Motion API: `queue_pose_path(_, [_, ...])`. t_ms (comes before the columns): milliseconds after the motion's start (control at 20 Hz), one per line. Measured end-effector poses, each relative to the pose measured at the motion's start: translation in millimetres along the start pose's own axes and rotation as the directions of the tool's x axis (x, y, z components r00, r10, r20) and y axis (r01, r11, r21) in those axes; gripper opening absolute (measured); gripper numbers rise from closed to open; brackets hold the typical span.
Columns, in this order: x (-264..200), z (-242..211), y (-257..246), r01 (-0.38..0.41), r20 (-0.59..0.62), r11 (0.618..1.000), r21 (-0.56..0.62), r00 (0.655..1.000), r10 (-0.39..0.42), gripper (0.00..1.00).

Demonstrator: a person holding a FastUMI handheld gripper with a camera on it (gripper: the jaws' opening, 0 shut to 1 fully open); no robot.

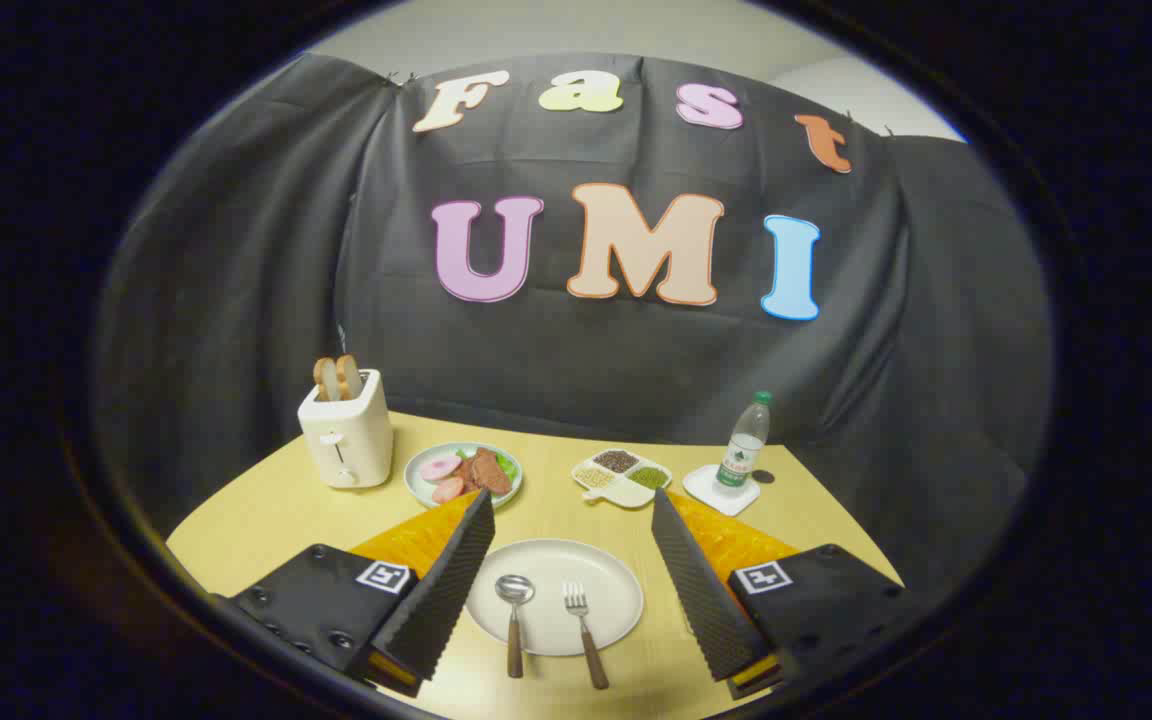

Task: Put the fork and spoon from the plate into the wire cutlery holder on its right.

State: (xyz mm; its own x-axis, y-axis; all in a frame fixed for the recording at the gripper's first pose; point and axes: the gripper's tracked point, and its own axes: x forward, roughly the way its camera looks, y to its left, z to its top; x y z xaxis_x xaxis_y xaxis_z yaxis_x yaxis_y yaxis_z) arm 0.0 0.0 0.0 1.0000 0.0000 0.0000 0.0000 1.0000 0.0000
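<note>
The spoon (514,622) and fork (583,632) lie side by side on the white plate (616,590), handles overhanging its near rim, spoon on the left. The gripper (573,505) hangs wide open above them, its fingers (448,585) clear of the plate's left and right edges and touching nothing. Beyond, bare yellow table (266,515) separates the plate from a toaster (346,430), a food plate (463,473), a divided dish (622,474) and a bottle (744,443).

The claw (572,505) has 2 ribbed, wedge-shaped fingers on black screwed blocks, each bearing 1 square black-and-white marker.
</note>
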Motion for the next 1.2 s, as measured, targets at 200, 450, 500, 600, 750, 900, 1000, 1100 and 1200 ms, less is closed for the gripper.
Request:
queue_pose_path(200, [-1.7,3.4,0.6,-0.003,0.004,1.0,-0.006,1.0,0.003,1.0])
queue_pose_path(450, [-3.3,5.7,1.9,-0.004,0.005,1.0,-0.009,1.0,0.004,1.0])
queue_pose_path(500, [-4.0,6.6,1.7,-0.004,0.008,1.0,-0.007,1.0,0.004,1.0])
queue_pose_path(600, [-4.1,6.9,1.8,-0.004,0.008,1.0,0.0,1.0,0.004,1.0])
queue_pose_path(750, [-4.7,4.9,-0.2,0.001,0.004,1.0,0.007,1.0,-0.001,1.0])
queue_pose_path(900, [-4.4,2.6,-1.6,0.004,-0.01,1.0,0.013,1.0,-0.004,1.0])
queue_pose_path(1000, [-5.8,1.7,-1.9,0.008,-0.02,1.0,0.019,1.0,-0.007,1.0])
queue_pose_path(1100, [-3.8,-0.2,-1.1,0.014,-0.034,0.999,0.029,0.999,-0.013,1.0])
queue_pose_path(1200, [-3.0,-2.6,0.4,0.017,-0.05,0.999,0.044,0.999,-0.015,1.0])
